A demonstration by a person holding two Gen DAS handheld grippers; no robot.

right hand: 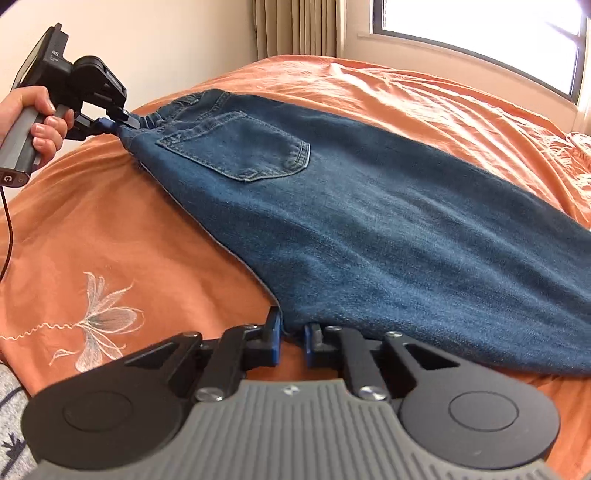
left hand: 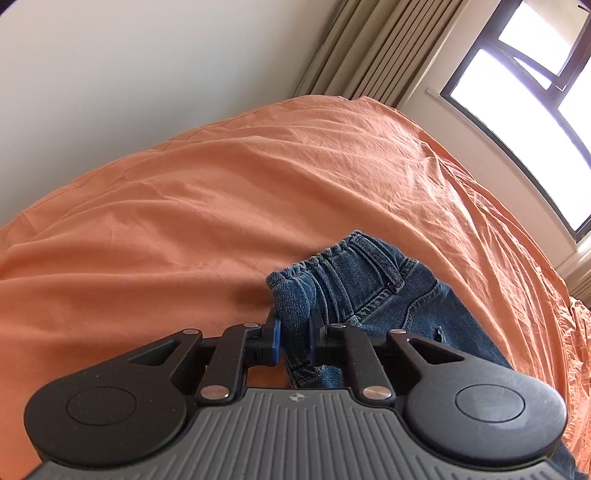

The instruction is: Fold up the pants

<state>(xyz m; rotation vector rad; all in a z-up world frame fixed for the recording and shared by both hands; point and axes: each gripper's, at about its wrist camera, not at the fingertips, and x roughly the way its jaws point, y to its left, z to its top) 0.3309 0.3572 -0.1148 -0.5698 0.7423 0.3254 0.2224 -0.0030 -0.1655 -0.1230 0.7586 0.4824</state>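
Blue denim pants lie on the orange bed sheet, back pocket up. The waistband is at the far left and the leg runs off to the right. My left gripper, held by a hand, is shut on the bunched waistband corner and lifts it slightly. In the left wrist view that gripper pinches a fold of waistband denim between its blue pads. My right gripper is at the near edge of the pants, around the crotch curve. Its blue pads are closed on the denim edge.
The orange sheet is wrinkled and covers the whole bed. An embroidered white flower lies near left. A window and beige curtains stand beyond the bed. A thin cable hangs from the left gripper's handle.
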